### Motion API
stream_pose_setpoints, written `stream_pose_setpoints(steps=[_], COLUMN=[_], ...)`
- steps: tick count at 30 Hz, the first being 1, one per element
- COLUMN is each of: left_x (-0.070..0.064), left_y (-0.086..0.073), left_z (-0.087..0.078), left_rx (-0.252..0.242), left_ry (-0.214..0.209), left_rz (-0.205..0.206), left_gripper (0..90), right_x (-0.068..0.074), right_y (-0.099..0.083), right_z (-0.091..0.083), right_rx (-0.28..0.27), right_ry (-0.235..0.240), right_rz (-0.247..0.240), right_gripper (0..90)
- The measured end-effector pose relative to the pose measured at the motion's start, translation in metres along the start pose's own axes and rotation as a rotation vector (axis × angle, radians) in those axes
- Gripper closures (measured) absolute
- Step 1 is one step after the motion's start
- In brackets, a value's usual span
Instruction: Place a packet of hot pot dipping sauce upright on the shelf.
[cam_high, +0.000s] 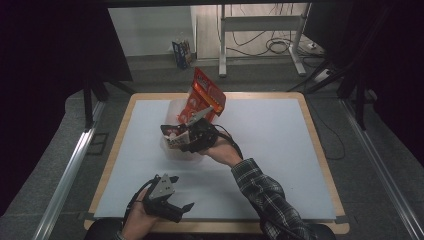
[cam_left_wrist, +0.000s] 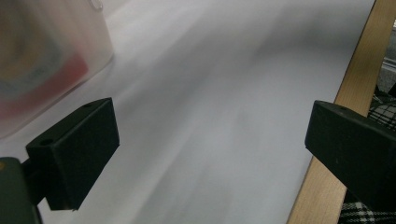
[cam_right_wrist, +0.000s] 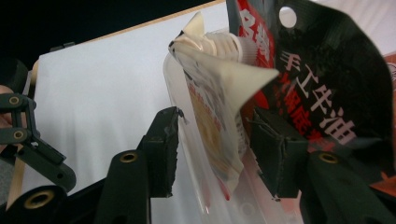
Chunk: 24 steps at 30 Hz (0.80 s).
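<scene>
Snack packets, a white spouted pouch (cam_right_wrist: 215, 107) and a red-and-black foil bag (cam_high: 206, 95), sit in a clear plastic tub (cam_high: 172, 145) mid-table (cam_high: 280, 145). Left claw (cam_high: 182, 206) hangs released near the front edge; right claw (cam_right_wrist: 212, 140) straddles the pouch, not yet clenched.

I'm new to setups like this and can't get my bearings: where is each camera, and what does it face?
High view: above the table, looking forward and down; both forearms, left hand-held gripper.
Left gripper view: on that gripper, facing bare mat and clear tub; open jaws.
Right gripper view: on the right hand-held gripper, facing a white pouch and red packet.
Shared: tub, table.
</scene>
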<state>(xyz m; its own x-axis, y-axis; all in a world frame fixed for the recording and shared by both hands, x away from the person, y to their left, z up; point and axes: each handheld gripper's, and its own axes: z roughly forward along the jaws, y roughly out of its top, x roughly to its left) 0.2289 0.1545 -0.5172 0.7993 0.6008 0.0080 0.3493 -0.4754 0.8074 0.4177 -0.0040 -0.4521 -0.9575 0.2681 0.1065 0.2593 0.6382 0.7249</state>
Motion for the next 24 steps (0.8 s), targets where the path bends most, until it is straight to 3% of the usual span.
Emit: stream_pose_setpoints(steps=[5, 11, 17, 18, 21, 23, 24], left_x=[0.0, 0.0, 0.0, 0.0, 0.0, 0.0, 0.0], left_y=[0.0, 0.0, 0.0, 0.0, 0.0, 0.0, 0.0], left_z=[0.001, 0.0, 0.0, 0.0, 0.0, 0.0, 0.0], left_rx=[0.003, 0.001, 0.002, 0.001, 0.0, 0.001, 0.004], left_ry=[-0.002, 0.0, -0.001, 0.001, 0.0, -0.001, -0.001], left_rz=[0.003, 0.001, 0.005, 0.005, 0.003, 0.004, 0.006], left_gripper=[2.8, 2.8, 2.7, 2.8, 2.8, 2.8, 2.8], right_x=[0.001, 0.009, 0.019, 0.023, 0.023, 0.019, 0.015], right_y=[0.009, 0.019, 0.029, 0.032, 0.032, 0.029, 0.025], right_z=[-0.002, 0.001, 0.003, 0.002, 0.0, -0.003, -0.005], right_rx=[-0.056, -0.062, -0.079, -0.065, -0.051, -0.034, -0.022], right_ry=[0.053, 0.059, 0.096, 0.071, 0.045, 0.003, -0.001], right_rz=[0.026, -0.002, -0.042, -0.064, -0.068, -0.066, -0.04], right_gripper=[47.7, 46.8, 48.2, 48.2, 47.7, 44.0, 40.9])
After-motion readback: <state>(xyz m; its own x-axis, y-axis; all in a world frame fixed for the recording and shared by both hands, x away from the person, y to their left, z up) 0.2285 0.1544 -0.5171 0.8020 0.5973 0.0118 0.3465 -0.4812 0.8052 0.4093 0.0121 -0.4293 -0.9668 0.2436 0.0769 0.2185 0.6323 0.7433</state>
